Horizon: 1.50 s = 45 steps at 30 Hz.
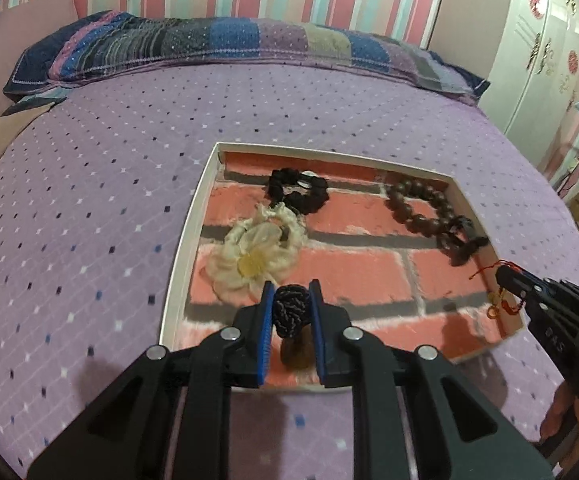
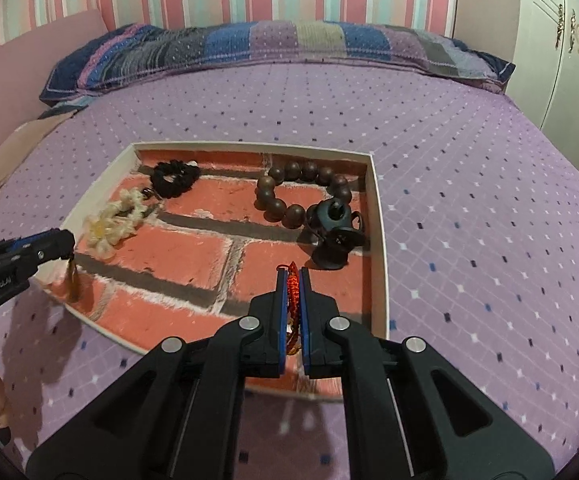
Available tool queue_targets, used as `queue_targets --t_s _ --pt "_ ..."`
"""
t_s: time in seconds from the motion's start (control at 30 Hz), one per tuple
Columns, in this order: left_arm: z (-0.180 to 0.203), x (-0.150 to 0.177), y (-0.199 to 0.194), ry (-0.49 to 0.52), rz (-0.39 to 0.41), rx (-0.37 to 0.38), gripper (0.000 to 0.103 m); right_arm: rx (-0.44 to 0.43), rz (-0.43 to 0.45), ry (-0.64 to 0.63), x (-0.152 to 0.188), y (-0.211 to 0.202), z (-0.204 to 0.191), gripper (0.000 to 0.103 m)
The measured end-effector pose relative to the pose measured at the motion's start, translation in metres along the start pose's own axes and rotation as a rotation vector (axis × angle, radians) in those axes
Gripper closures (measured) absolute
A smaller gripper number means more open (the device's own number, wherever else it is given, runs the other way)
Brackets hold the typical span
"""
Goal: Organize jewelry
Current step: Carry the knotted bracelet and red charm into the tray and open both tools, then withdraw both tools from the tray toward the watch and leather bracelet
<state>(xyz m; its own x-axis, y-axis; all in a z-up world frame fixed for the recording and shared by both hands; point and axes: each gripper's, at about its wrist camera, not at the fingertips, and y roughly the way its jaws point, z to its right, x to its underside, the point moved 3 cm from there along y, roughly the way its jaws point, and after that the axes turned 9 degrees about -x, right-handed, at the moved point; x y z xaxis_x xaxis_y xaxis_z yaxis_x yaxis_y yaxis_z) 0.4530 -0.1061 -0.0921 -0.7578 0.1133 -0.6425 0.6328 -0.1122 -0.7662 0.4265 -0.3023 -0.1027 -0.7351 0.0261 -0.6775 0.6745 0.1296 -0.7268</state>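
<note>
The left tongs (image 1: 292, 300) are closed on a dark knotted cord (image 1: 290, 311), with a brown tassel (image 1: 295, 354) hanging under it. They sit above the near left part of the tray (image 1: 193, 216), a shallow white-rimmed box lined with a brick pattern, lying on the bed (image 1: 89, 200).

The right tongs (image 2: 292, 280) grip a red cord charm (image 2: 292, 294), pinched flat between the blue pads (image 2: 304, 320), above the tray's near right part.

Just ahead and left of the left tongs lies a cream flower scrunchie (image 1: 255, 252). Farther ahead, near the tray's far wall, is a black scrunchie (image 1: 297, 192), touching the cream one's far edge.

Ahead and slightly right of the right tongs lies a bead bracelet (image 2: 301, 190) of brown wooden beads, with dark fittings (image 2: 335, 236) at its nearer end, close to the tray's right wall.

In the right wrist view the left tongs show at far left, tassel dangling over the tray's left rim.

A patchwork pillow (image 1: 217, 44) lies across the bed's far end.
</note>
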Motion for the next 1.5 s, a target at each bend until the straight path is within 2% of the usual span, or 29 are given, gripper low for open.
queue_targets --t_s 0.33,0.5,0.67,0.8,0.93,1.0,1.03,1.13,1.17,1.3,1.37,1.5 --pt "-0.004 -0.024 0.042 0.025 -0.027 -0.077 0.085 0.017 -0.049 0.044 -0.014 0.041 0.018 0.097" --pt "-0.015 -0.028 0.067 0.011 -0.066 -0.119 0.085 0.034 -0.067 0.037 -0.023 0.055 0.023 0.097" --pt "-0.022 -0.022 0.076 0.007 -0.084 -0.139 0.085 0.041 -0.077 0.024 -0.028 0.064 0.025 0.097" --pt "-0.022 -0.017 0.073 0.017 -0.082 -0.152 0.085 0.051 -0.106 0.001 -0.016 0.071 0.022 0.094" --pt "-0.020 -0.015 0.063 0.019 -0.097 -0.120 0.082 0.042 -0.099 -0.013 -0.010 0.065 0.021 0.061" --pt "-0.018 -0.014 0.051 0.022 -0.083 -0.106 0.069 0.024 -0.073 -0.035 -0.012 0.052 0.018 0.054" --pt "-0.016 -0.014 0.043 0.022 -0.067 -0.105 0.056 0.017 -0.064 -0.041 -0.013 0.046 0.016 0.049" --pt "-0.011 -0.013 0.016 0.029 -0.020 -0.077 0.044 -0.005 -0.024 -0.048 -0.015 0.020 0.016 0.034" --pt "-0.009 -0.013 0.008 0.033 -0.015 -0.066 0.044 -0.015 -0.011 -0.044 -0.016 0.010 0.017 0.029" --pt "-0.001 -0.006 -0.034 0.062 0.030 -0.049 0.040 -0.013 0.036 -0.029 -0.013 -0.031 0.019 0.020" --pt "-0.002 0.000 -0.060 0.062 0.072 -0.068 0.026 -0.003 0.058 -0.025 -0.008 -0.050 0.019 0.012" --pt "-0.006 0.016 -0.101 0.065 0.121 -0.067 0.022 0.020 0.093 -0.020 0.012 -0.090 0.021 0.010"
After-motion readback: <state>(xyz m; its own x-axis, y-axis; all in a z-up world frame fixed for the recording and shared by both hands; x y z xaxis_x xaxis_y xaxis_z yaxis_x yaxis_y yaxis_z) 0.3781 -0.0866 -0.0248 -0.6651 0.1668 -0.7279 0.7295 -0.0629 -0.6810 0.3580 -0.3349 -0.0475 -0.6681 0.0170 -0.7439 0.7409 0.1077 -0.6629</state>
